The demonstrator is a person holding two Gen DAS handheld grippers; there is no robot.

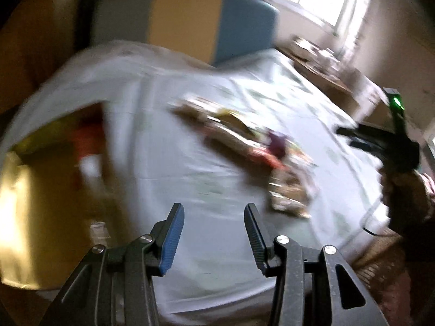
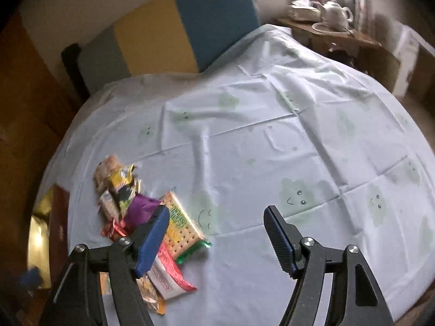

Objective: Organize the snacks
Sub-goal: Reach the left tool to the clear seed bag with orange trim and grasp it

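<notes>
A pale cloth (image 2: 244,141) covers the table. At 12 o'clock stands a striped headboard (image 2: 163,30); at 1 o'clock, a teapot (image 2: 335,11) on a shelf (image 2: 353,40).

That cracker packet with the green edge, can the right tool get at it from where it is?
Probably yes. The cracker packet lies on top of the snack pile, uncovered, just beside the open right tool; nothing stands between them.

We count one pile of snack packets (image 2: 141,217), too overlapped for an exact tally: one cracker pack (image 2: 182,225), one purple packet (image 2: 142,207), one yellow packet (image 2: 122,180). One white teapot (image 2: 335,11). One three-coloured headboard (image 2: 168,32).
</notes>
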